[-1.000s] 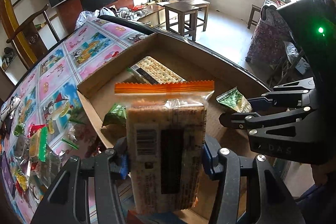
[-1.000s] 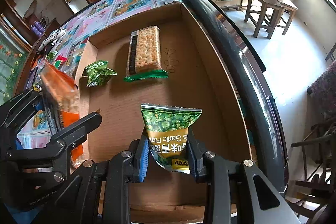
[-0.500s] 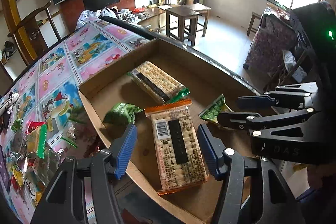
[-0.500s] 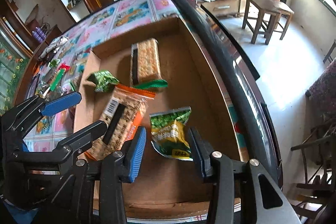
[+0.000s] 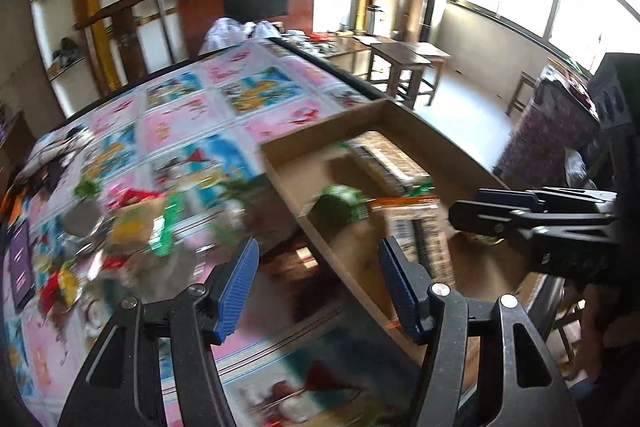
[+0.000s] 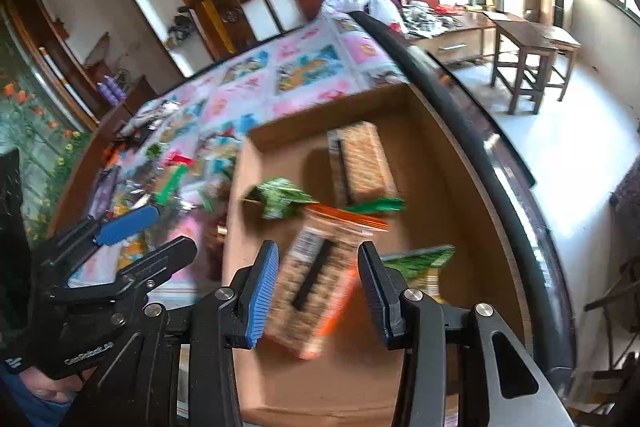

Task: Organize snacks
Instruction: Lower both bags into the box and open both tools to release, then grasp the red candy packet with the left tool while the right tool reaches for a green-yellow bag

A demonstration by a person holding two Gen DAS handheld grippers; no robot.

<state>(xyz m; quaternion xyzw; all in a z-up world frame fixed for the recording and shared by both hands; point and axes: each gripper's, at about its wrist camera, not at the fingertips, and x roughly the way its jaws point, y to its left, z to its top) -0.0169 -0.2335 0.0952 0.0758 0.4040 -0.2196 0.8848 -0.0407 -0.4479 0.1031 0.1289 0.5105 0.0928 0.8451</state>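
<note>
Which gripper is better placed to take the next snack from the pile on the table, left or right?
Left. The left gripper has empty, opening jaws above the table, beside the loose snacks. The right gripper, jaws also empty, hangs over the cardboard box, farther from that pile.

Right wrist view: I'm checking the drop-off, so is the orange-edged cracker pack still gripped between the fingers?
No, the orange-edged cracker pack lies on the cardboard box floor, clear of both fingers.

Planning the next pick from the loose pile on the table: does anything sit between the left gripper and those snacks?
Nothing visible does. The left gripper, jaws opening and empty, faces the loose snacks over bare tablecloth; the cardboard box lies to its right.
</note>
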